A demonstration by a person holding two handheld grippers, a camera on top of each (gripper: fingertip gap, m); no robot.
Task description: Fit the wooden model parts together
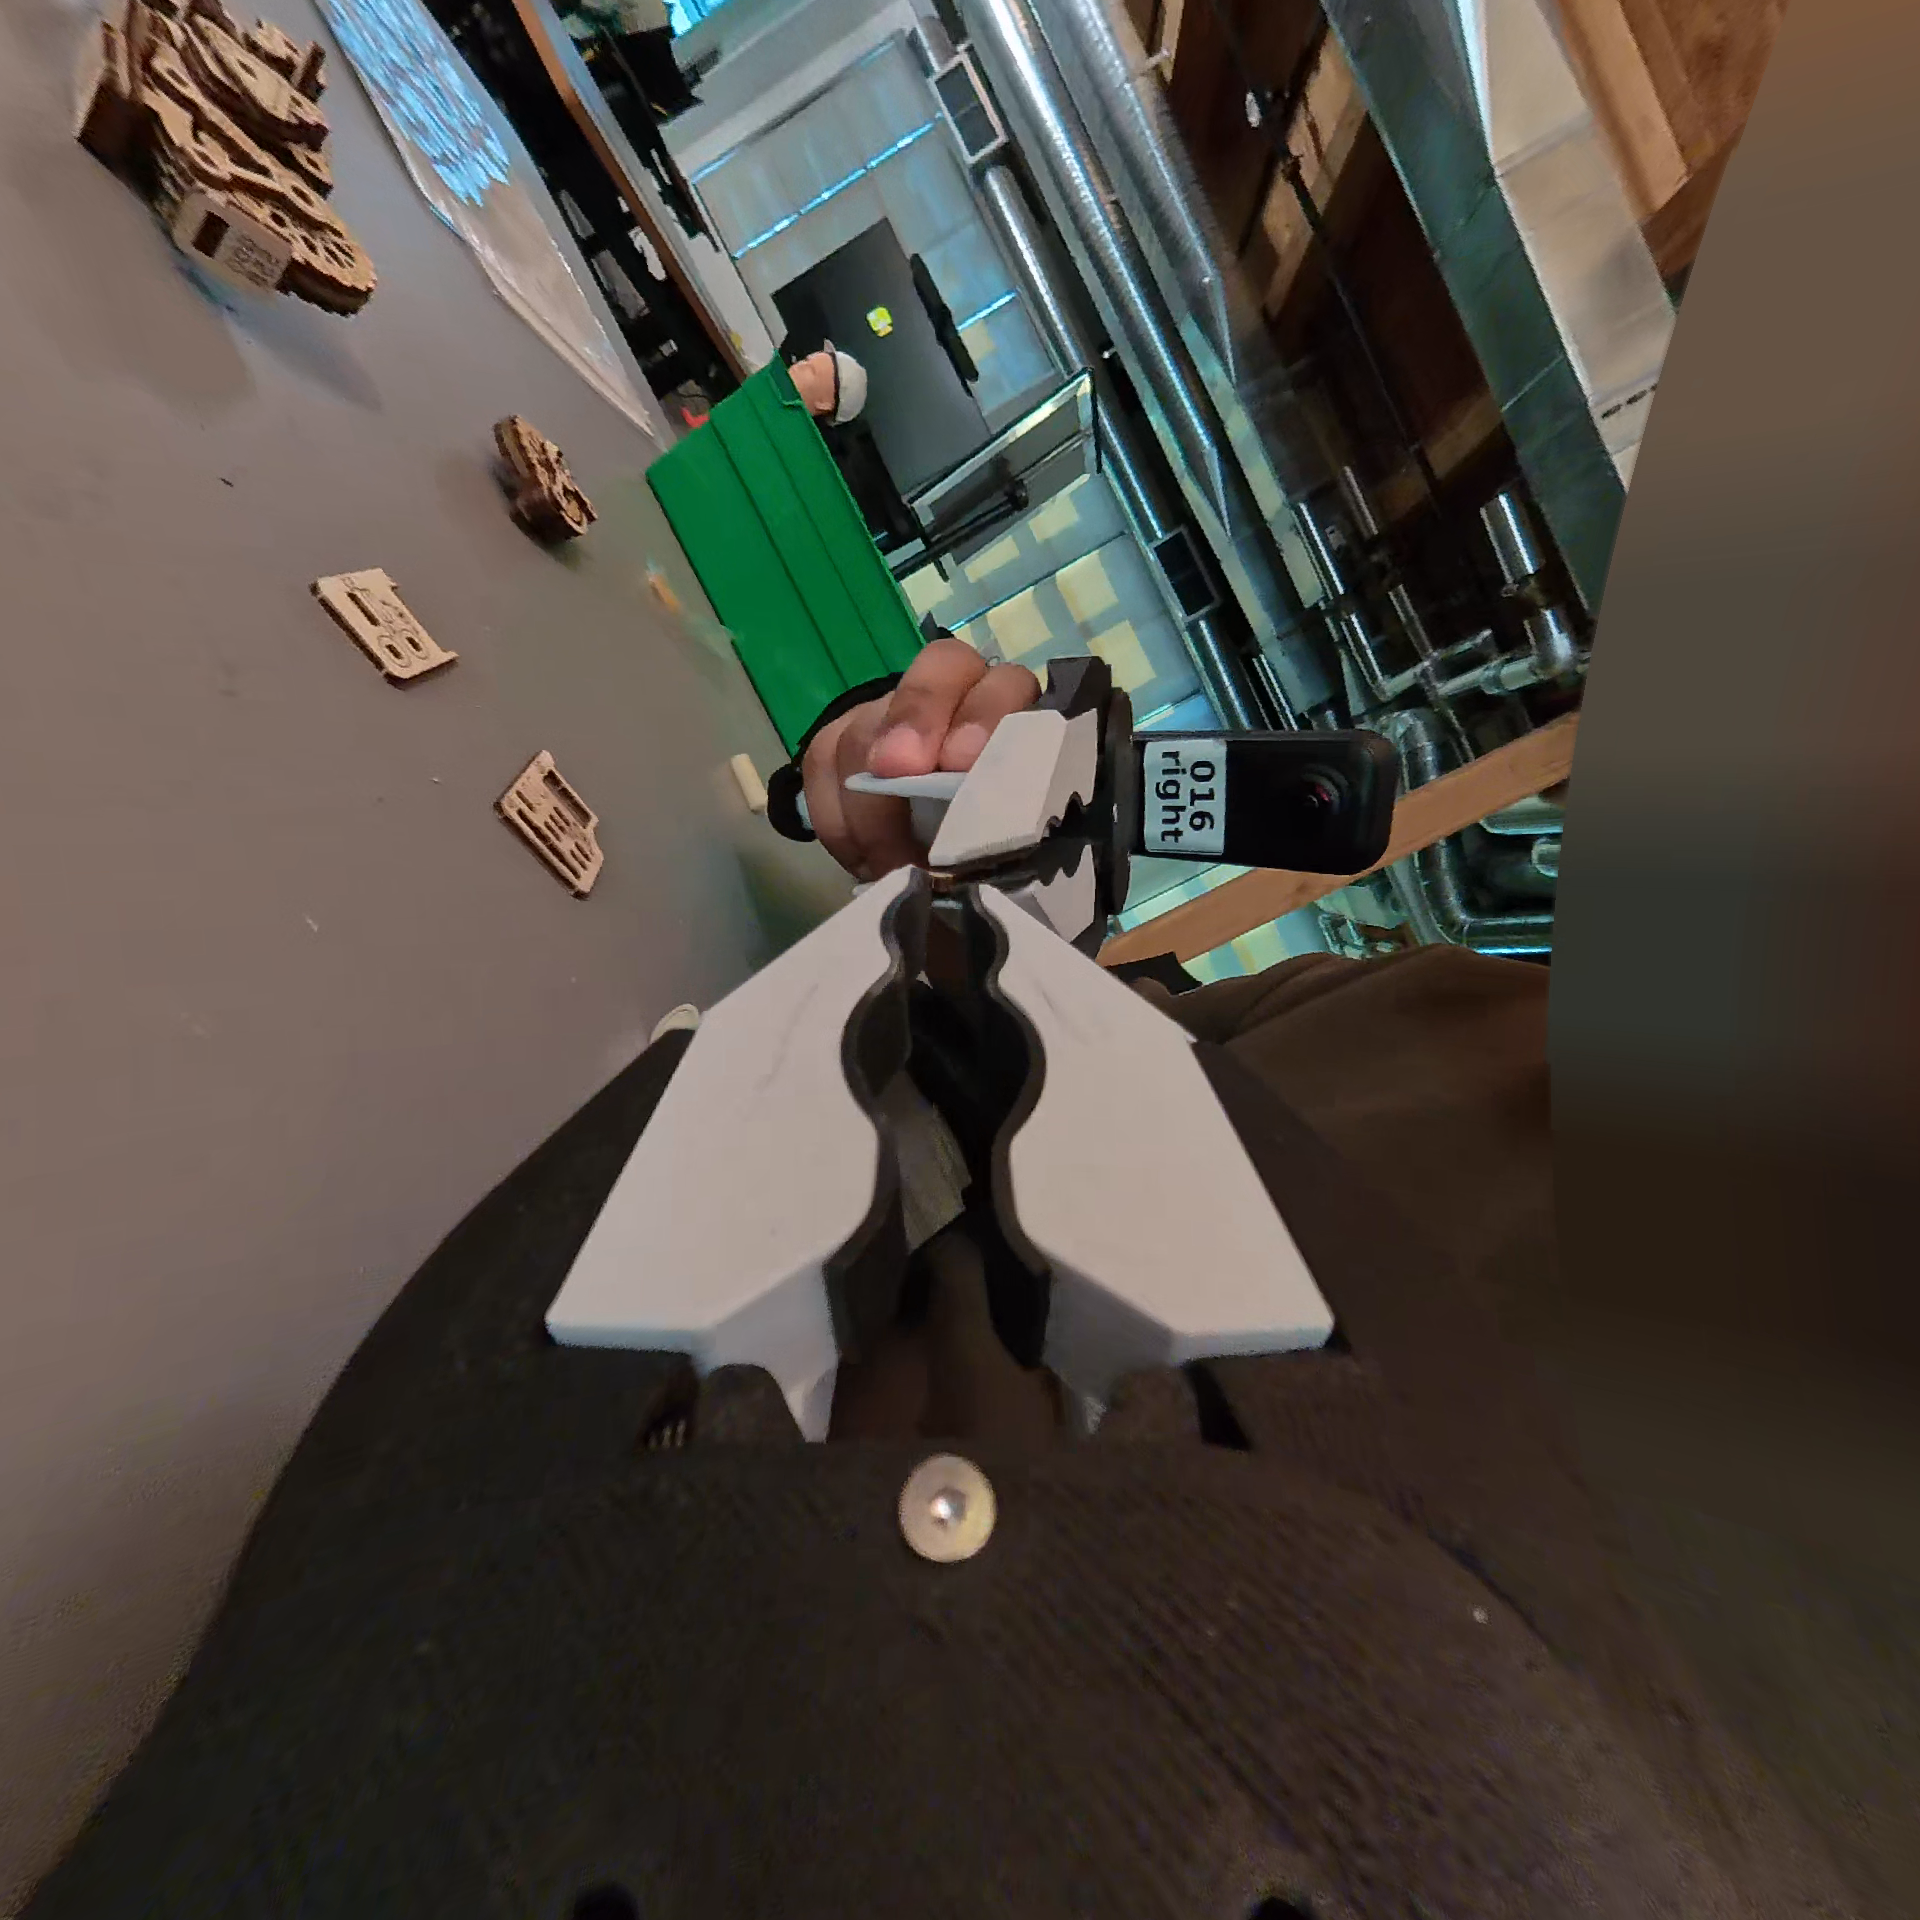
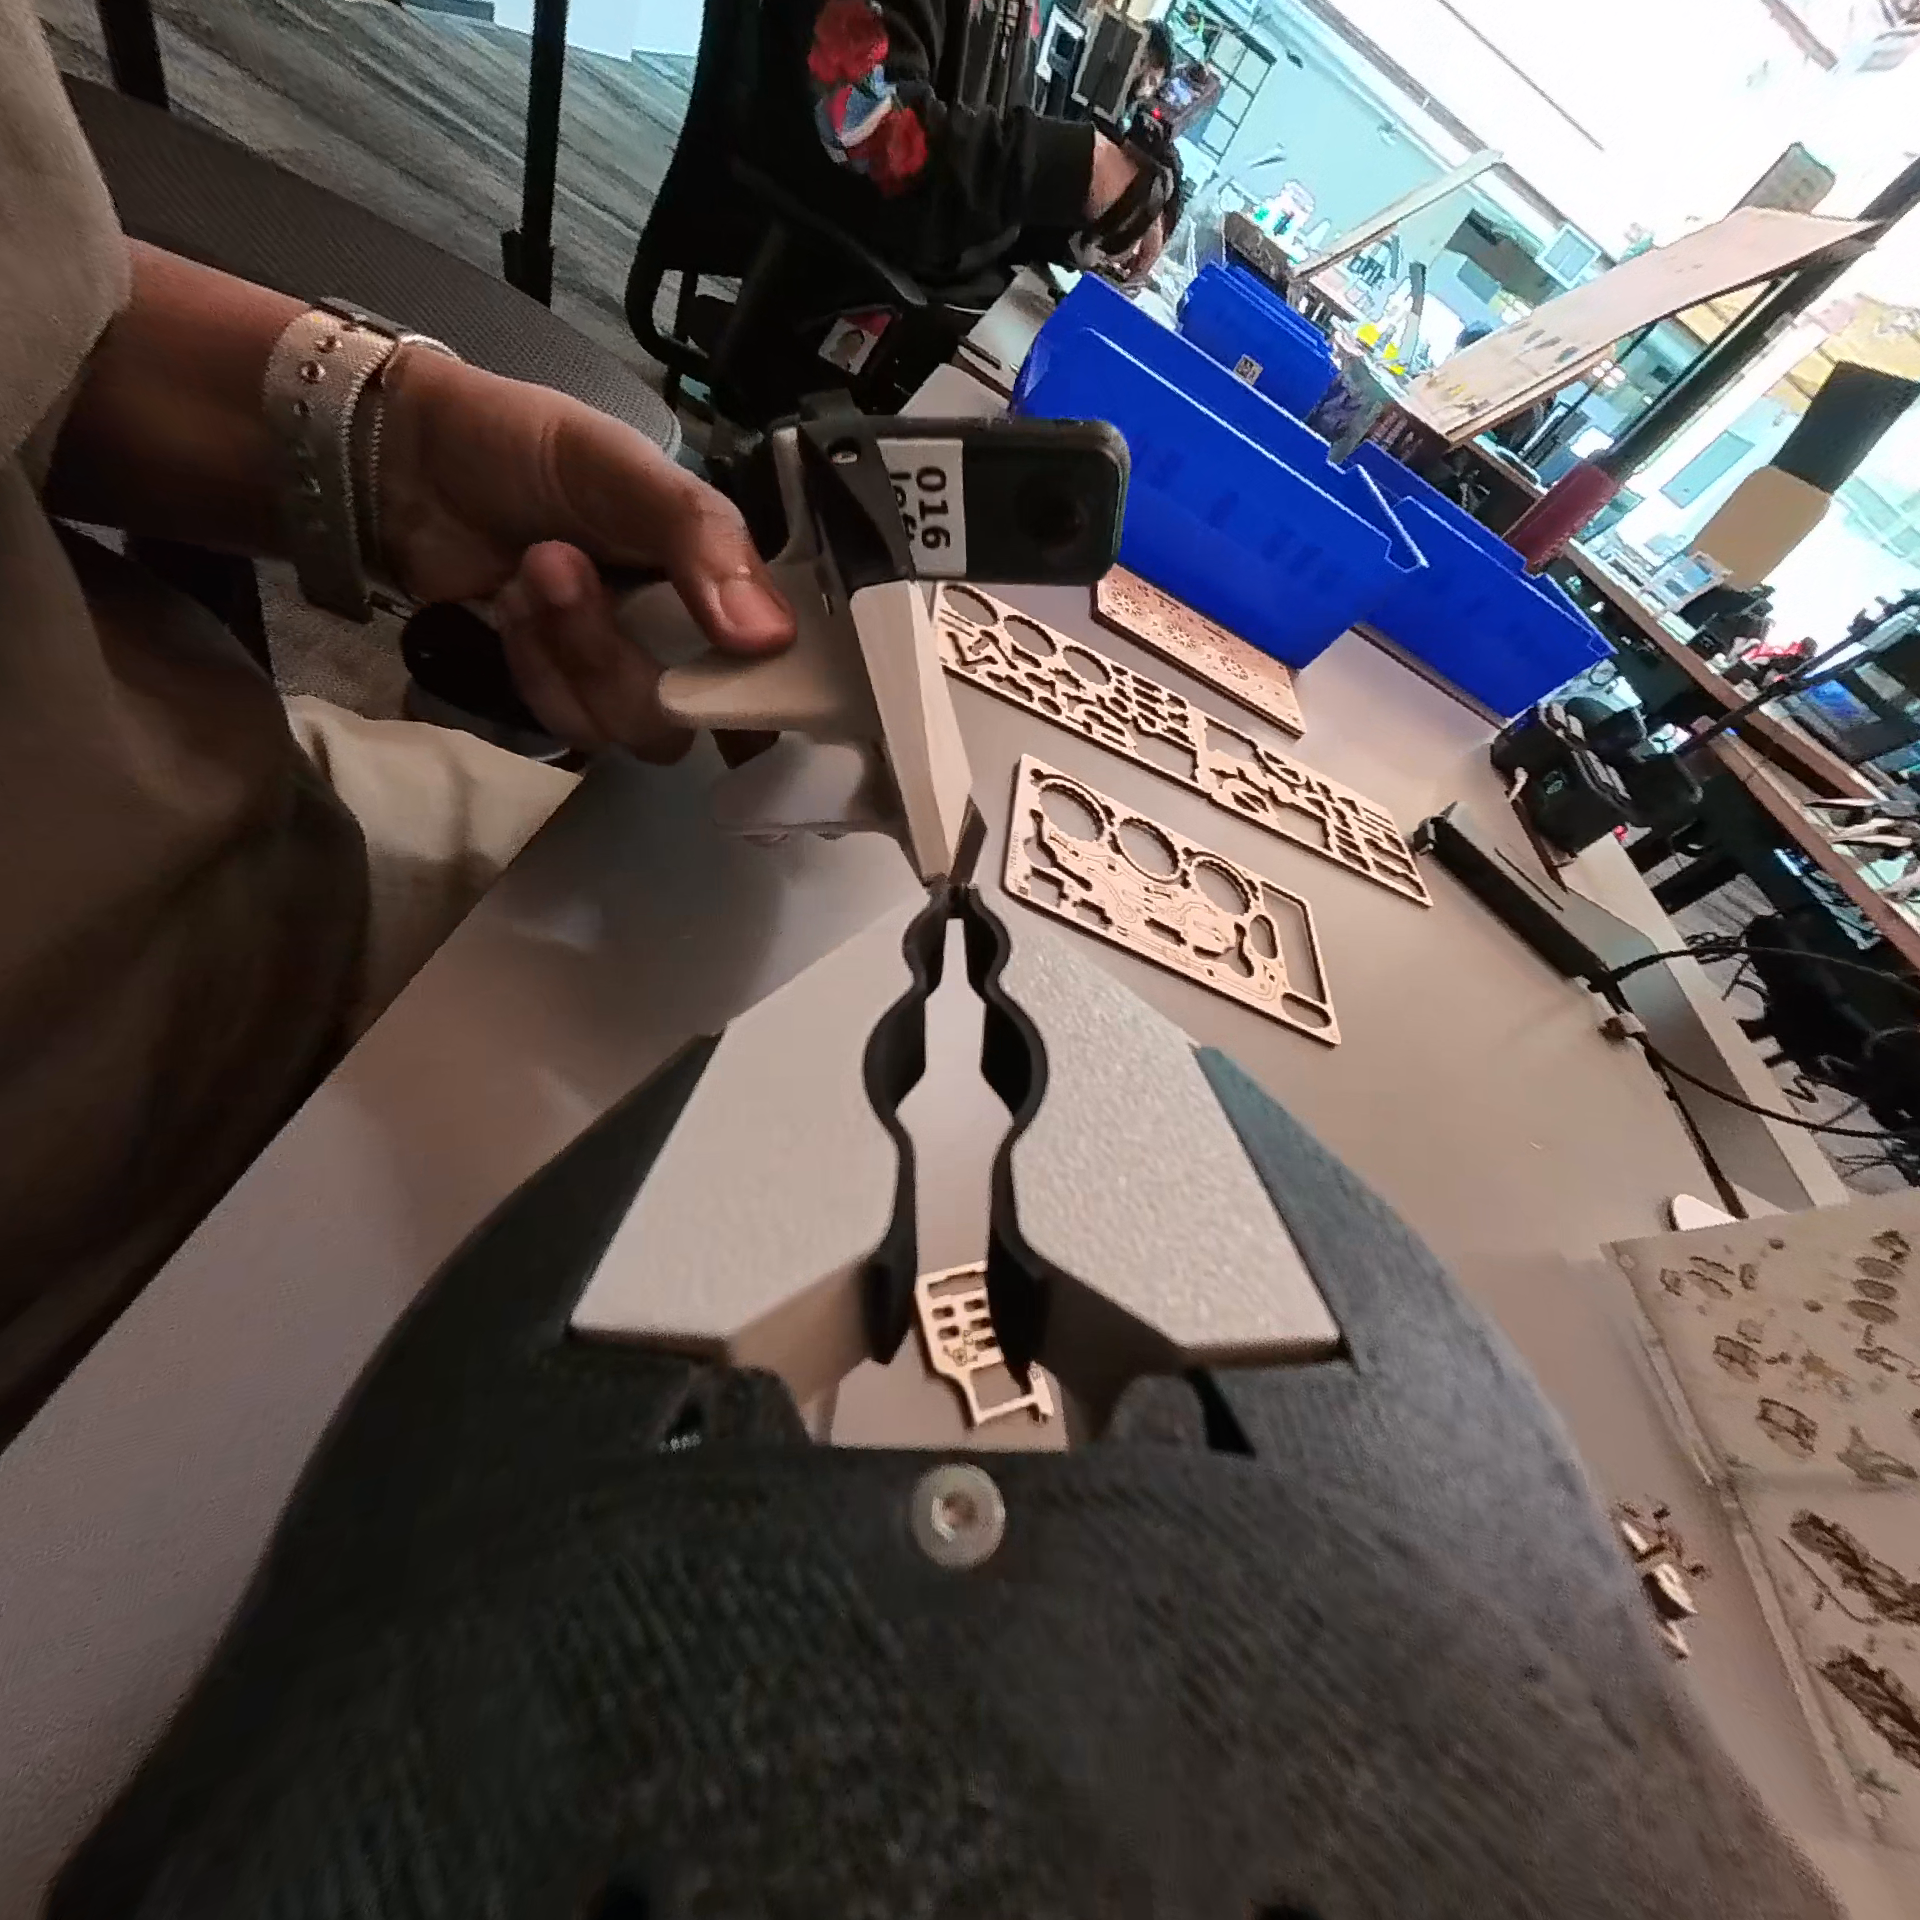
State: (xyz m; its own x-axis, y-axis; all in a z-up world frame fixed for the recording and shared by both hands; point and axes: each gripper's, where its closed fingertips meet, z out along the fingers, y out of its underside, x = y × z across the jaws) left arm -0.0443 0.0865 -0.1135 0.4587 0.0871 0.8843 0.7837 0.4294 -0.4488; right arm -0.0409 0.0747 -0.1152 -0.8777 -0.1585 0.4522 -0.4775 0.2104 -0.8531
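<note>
My left gripper [image 1: 943, 885] and my right gripper [image 2: 952, 902] meet tip to tip in the air above the grey table [image 1: 208, 935]. Both have their jaws closed. A small wooden part [image 1: 951, 881] is pinched where the tips meet, and only a sliver of it shows. I cannot tell whether it is one piece or two. The right gripper [image 1: 987, 831] shows in the left wrist view, and the left gripper [image 2: 940, 831] shows in the right wrist view. A loose flat wooden part [image 2: 982, 1340] lies on the table under my right gripper.
Two flat wooden parts [image 1: 384, 623] [image 1: 551, 821], a small assembled piece [image 1: 540, 478] and a pile of parts [image 1: 229, 156] lie on the table. Cut-out wooden sheets [image 2: 1164, 894] [image 2: 1174, 717], blue bins [image 2: 1247, 488], a black tool [image 2: 1507, 894] and a printed sheet [image 2: 1787, 1455] are to the right. The tips of both grippers are at nearly the same place. Left tips and right tips are each some 25 cm from the small assembled piece [image 1: 540, 478].
</note>
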